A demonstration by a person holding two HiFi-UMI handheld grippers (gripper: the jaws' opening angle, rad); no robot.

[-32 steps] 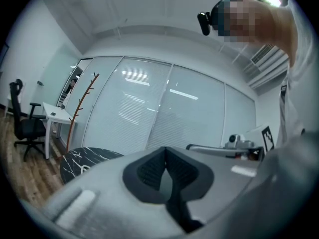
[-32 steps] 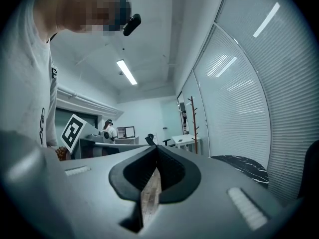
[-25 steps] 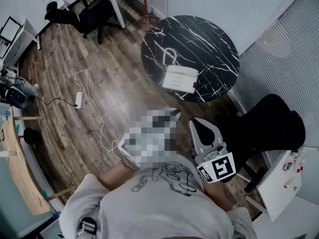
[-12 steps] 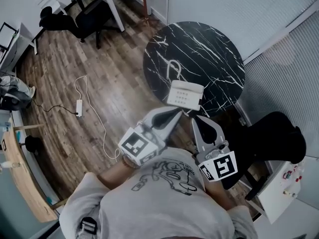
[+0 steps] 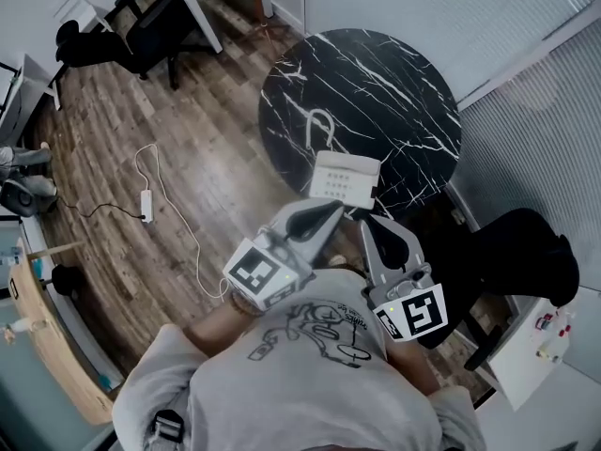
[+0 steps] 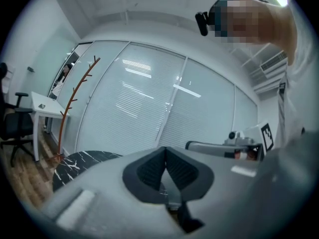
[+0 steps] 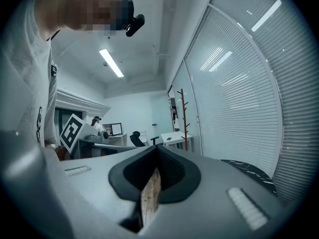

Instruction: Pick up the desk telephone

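Left tongs point(image 5: 329, 213) pressed shut, nothing between the pads. Right tongs point(image 5: 368, 227) likewise shut and empty. I hold both roughly level and side by side in front of my chest, tips aimed at the desk telephone point(image 5: 345, 178). It sits at the near edge of the round black marble counter point(image 5: 394, 73), just beyond the tips, apparently untouched. Step in hand, as I judge it: the approach. Next move calls for opening both tongs wide, then bracketing the telephone's body from either side before squeezing.
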